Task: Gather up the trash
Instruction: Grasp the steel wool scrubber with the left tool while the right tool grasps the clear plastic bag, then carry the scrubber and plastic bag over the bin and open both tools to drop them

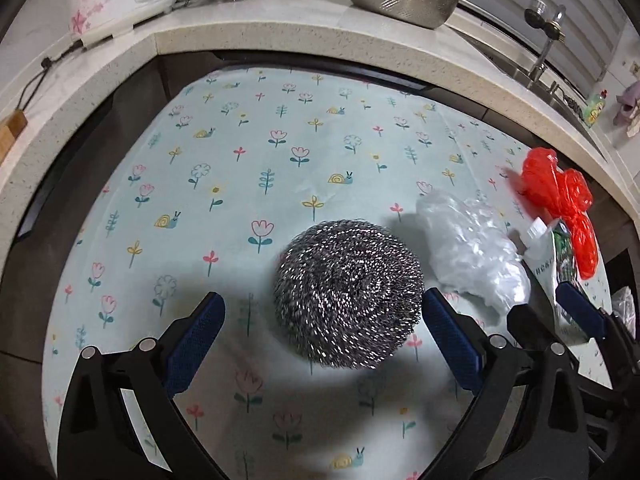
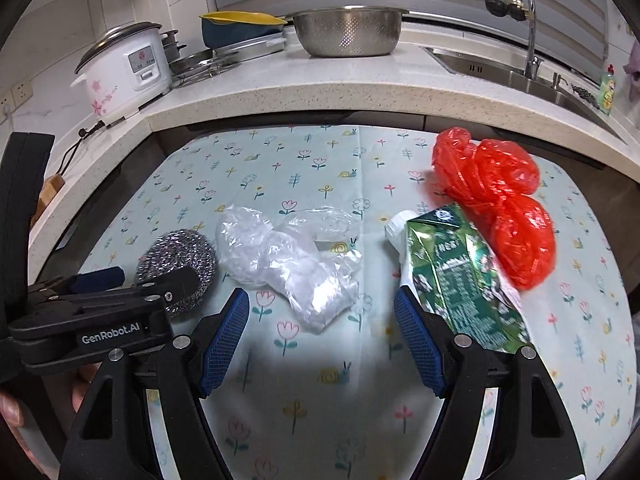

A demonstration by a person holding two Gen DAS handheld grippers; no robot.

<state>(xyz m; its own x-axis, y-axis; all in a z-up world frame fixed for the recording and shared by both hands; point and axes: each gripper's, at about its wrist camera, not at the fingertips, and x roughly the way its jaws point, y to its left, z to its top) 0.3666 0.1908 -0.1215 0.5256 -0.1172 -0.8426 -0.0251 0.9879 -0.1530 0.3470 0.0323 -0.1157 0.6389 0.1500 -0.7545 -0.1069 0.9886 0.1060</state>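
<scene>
A round steel-wool scrubber (image 1: 348,296) lies on the flowered tablecloth (image 1: 240,168), between the fingers of my left gripper (image 1: 323,299). That gripper is open, and the scrubber sits nearer its right finger. To the right lie a crumpled clear plastic bag (image 2: 288,256), a green drink carton (image 2: 460,276) with a white cap, and a red plastic bag (image 2: 496,200). My right gripper (image 2: 320,294) is open, with the near end of the clear bag just ahead of its fingertips. The carton lies beside its right finger (image 2: 420,340). The left gripper (image 2: 136,276) shows over the scrubber (image 2: 176,252).
A stone counter (image 2: 320,92) wraps the table's far side and left. It carries a rice cooker (image 2: 124,68), a steel colander (image 2: 348,32), a sink with a tap (image 2: 528,20) and a soap bottle (image 2: 607,92). A hand (image 2: 12,408) shows at the lower left.
</scene>
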